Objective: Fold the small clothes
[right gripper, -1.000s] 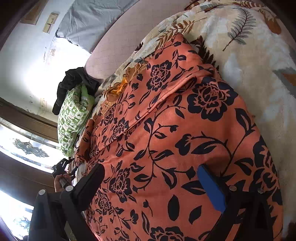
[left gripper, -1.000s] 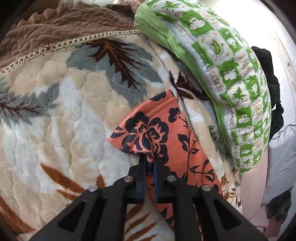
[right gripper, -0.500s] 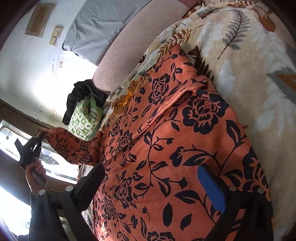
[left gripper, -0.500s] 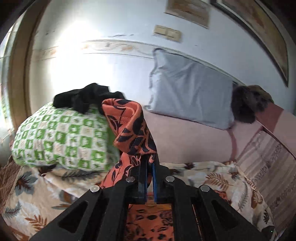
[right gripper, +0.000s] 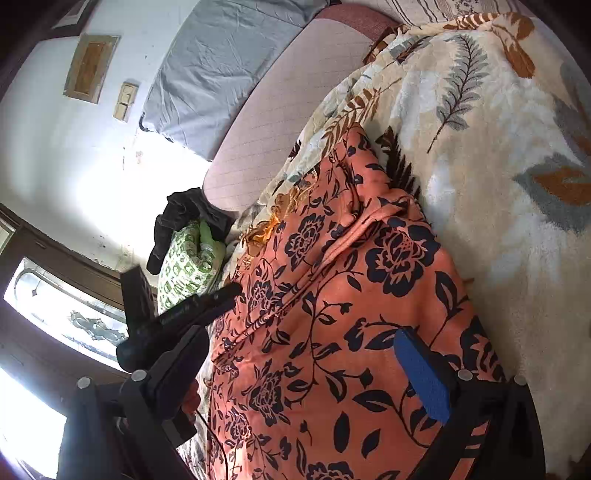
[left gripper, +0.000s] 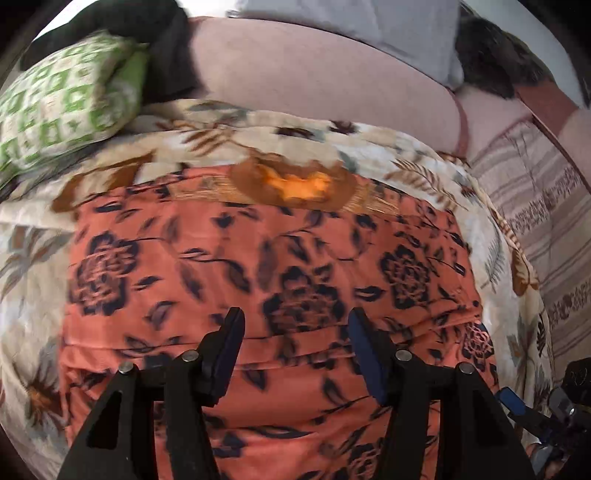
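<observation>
An orange garment with black flowers lies spread on a cream leaf-patterned blanket; both sleeves lie folded in over its body. My left gripper is open and empty just above the garment's middle. My right gripper is open and empty over the garment near its lower part. The left gripper also shows in the right wrist view, at the garment's left edge. The right gripper shows at the lower right of the left wrist view.
A green-and-white pillow with a black cloth on it lies at the far left. A pink bolster and a grey pillow lie against the wall. A striped sheet covers the bed to the right.
My left gripper lifted the sleeve, carried it over the garment, let it go and opened. The sleeve now lies folded on the body. The right gripper stayed open and nearly still.
</observation>
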The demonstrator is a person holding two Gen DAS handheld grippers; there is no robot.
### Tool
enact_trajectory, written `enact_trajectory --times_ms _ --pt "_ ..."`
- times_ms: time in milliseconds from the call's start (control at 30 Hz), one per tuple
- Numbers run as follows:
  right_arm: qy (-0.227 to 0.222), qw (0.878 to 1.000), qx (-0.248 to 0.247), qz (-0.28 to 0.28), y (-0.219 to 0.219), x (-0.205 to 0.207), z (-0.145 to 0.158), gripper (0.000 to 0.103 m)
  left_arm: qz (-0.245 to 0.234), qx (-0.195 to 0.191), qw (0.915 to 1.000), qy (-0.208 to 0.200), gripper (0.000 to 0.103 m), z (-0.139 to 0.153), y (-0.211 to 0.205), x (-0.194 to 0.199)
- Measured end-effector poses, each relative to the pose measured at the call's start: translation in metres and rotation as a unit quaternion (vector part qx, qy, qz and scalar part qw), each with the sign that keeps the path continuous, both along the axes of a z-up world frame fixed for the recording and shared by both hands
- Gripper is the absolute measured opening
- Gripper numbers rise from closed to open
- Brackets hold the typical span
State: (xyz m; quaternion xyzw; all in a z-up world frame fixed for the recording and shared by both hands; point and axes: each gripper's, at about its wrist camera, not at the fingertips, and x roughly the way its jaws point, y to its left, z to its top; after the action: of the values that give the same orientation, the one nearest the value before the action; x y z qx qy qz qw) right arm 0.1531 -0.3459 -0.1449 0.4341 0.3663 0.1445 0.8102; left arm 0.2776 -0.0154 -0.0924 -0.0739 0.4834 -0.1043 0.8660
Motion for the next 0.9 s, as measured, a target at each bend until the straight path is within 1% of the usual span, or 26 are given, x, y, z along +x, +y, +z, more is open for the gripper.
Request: enact_trajectory --times_ms 67,100,167,233,267,300,333,367,400,433,467,500,533,567,600,667,733,800,900 --pt "-0.002 1.0 0.013 0.004 0.003 0.005 0.005 0.101 0.056 0.018 0.9981 -0.017 0.062 0.004 0.047 -0.006" --pt "-0.005 1.0 0.013 0.008 0.006 0.01 0.008 0.101 0.077 0.026 0.9965 -0.018 0.062 0.001 0.067 -0.007" --pt "-0.007 1.0 0.009 0.025 0.013 0.028 0.019 0.101 0.106 0.03 0.9939 -0.002 0.062 -0.01 0.098 -0.004" --pt "-0.021 0.998 0.036 0.05 0.019 0.055 0.034 0.102 0.121 0.024 0.9924 0.007 0.062 -0.022 0.116 -0.003" --pt "-0.03 0.996 0.051 0.07 0.025 0.071 0.04 0.102 0.124 0.028 0.9918 0.013 0.062 -0.03 0.12 -0.003" --pt "-0.037 0.995 0.057 0.073 0.028 0.087 0.046 0.102 0.125 0.036 0.9913 0.023 0.062 -0.039 0.121 0.0" --pt "-0.037 0.996 0.058 0.063 0.029 0.101 0.049 0.102 0.119 0.047 0.9911 0.036 0.066 -0.051 0.116 0.005" --pt "-0.028 0.996 0.063 0.053 0.029 0.117 0.045 0.102 0.116 0.057 0.9908 0.041 0.071 -0.06 0.115 0.008" --pt "-0.009 0.996 0.07 0.049 0.028 0.134 0.035 0.102 0.117 0.063 0.9908 0.026 0.074 -0.06 0.115 0.008" --pt "0.029 0.996 0.066 0.052 0.027 0.152 0.015 0.102 0.116 0.069 0.9904 0.028 0.075 -0.059 0.114 0.009" --pt "0.102 0.993 0.039 0.033 0.023 0.166 -0.011 0.102 0.118 0.066 0.9902 0.037 0.075 -0.057 0.115 0.009" --pt "0.17 0.985 0.031 0.003 0.018 0.166 -0.035 0.099 0.122 0.059 0.9898 0.043 0.075 -0.052 0.119 0.007" --pt "0.145 0.988 0.052 -0.006 0.014 0.157 -0.036 0.099 0.125 0.051 0.99 0.039 0.075 -0.045 0.123 0.003" --pt "0.122 0.992 0.039 0.003 0.014 0.149 -0.025 0.099 0.126 0.047 0.9906 0.024 0.075 -0.035 0.129 -0.004" --pt "0.114 0.993 0.017 0.011 0.016 0.137 -0.013 0.099 0.127 0.051 0.9905 0.006 0.075 -0.026 0.134 -0.014" --pt "0.085 0.996 -0.006 0.016 0.013 0.105 0.008 0.099 0.128 0.057 0.99 -0.02 0.075 -0.009 0.144 -0.04" --pt "0.066 0.997 -0.037 0.023 0.004 0.07 0.025 0.099 0.116 0.036 0.9922 -0.026 0.075 0.002 0.156 -0.075" --pt "0.06 0.996 -0.066 0.032 -0.005 0.032 0.038 0.099 0.1 0.003 0.9946 -0.025 0.075 0.008 0.168 -0.115" --pt "0.081 0.99 -0.099 0.058 -0.016 -0.019 0.044 0.099 0.083 -0.03 0.9961 -0.005 0.075 0.004 0.178 -0.17"
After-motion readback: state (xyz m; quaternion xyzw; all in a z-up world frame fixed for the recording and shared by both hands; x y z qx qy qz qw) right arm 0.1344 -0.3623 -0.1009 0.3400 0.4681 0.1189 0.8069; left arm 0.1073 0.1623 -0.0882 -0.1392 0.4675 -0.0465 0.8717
